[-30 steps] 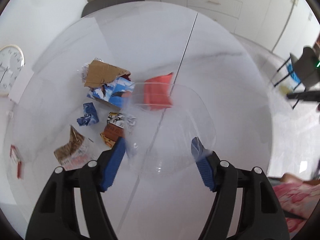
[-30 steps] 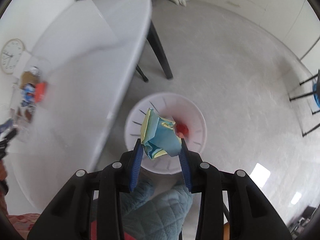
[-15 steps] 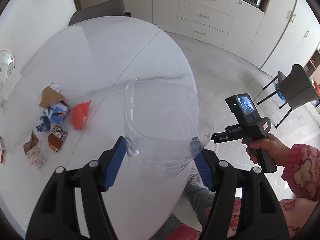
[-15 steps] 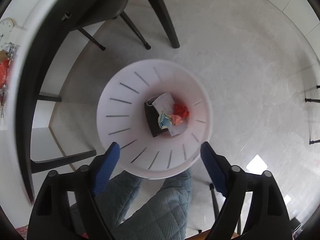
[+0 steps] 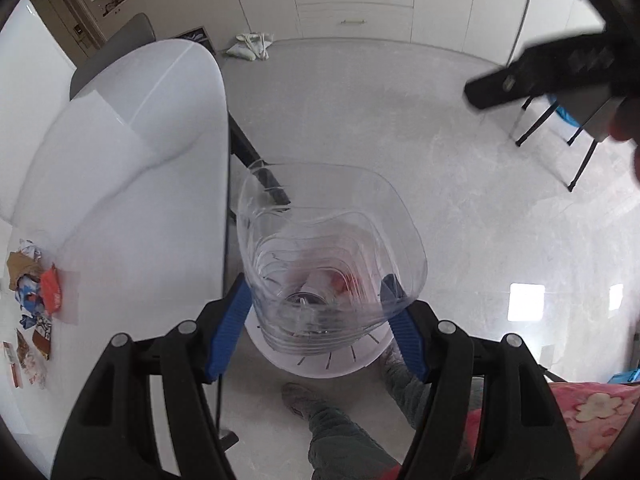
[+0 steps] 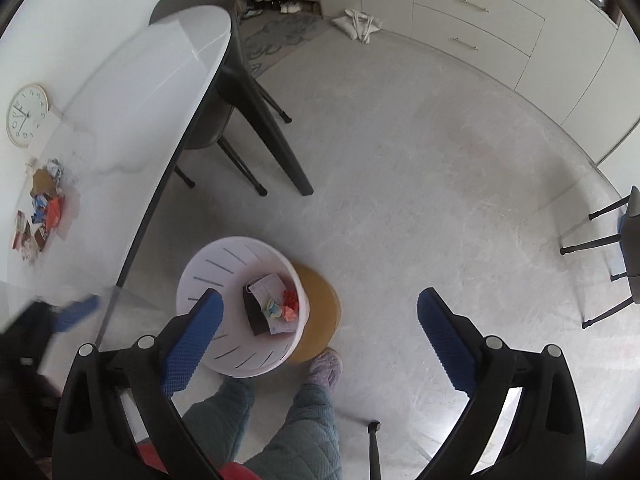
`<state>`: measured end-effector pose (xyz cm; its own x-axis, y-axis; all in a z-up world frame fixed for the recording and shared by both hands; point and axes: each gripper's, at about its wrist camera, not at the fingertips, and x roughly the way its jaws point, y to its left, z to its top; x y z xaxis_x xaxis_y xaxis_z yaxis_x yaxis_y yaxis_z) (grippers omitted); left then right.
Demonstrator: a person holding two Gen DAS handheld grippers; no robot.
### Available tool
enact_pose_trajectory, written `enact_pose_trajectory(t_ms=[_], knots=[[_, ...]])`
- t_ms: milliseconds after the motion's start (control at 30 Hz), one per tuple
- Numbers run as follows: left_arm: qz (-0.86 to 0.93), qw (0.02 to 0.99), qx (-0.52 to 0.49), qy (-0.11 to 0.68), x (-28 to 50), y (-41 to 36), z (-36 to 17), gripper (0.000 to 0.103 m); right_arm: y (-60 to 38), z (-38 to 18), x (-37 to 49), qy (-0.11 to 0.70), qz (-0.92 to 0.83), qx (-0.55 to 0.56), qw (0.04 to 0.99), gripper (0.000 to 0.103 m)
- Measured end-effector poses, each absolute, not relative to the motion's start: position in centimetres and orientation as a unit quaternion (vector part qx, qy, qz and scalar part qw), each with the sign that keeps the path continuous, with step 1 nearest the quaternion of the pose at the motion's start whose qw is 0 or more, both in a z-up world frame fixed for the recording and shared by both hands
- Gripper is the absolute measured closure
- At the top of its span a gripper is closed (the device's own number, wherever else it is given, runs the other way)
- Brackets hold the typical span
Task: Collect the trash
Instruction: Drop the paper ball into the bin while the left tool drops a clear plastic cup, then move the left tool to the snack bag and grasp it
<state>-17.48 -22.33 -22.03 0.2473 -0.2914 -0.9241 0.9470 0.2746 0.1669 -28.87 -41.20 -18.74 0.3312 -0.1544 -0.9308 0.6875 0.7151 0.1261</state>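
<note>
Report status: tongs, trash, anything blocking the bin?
Left tongs shut on clear plastic container, above white bin. Right tongs opening, empty. More trash on table. Nothing blocking.

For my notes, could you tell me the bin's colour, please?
White bin with dark slits, clearest in the right wrist view.

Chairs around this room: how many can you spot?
2 for sure: a grey chair tucked behind the white table's far end, and a black-legged chair at the right edge. Others may be hidden.
</note>
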Motion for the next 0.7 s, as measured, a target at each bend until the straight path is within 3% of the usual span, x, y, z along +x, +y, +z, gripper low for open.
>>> enact_pose_trajectory(t_ms=[267, 400, 533, 700], knots=[[-0.365, 0.677, 0.472, 0.431, -18.5, -25.8, -35.1, 0.038, -41.6, -20.6, -30.4, 0.533, -0.268, 0.259, 0.760, 0.006], [-0.360, 0.652, 0.487, 0.455, -18.3, -26.1, -37.8, 0.036, -41.3, -22.0, -30.8, 0.548, -0.265, 0.260, 0.749, 0.006], [-0.395, 0.667, 0.457, 0.437, -18.8, -25.5, -32.9, 0.028, -41.2, -21.2, -30.7, 0.543, -0.266, 0.257, 0.754, 0.006], [-0.426, 0.726, 0.358, 0.404, -17.0, -22.6, -19.6, 0.007, -40.6, -15.6, -29.0, 0.504, -0.257, 0.226, 0.793, 0.006]])
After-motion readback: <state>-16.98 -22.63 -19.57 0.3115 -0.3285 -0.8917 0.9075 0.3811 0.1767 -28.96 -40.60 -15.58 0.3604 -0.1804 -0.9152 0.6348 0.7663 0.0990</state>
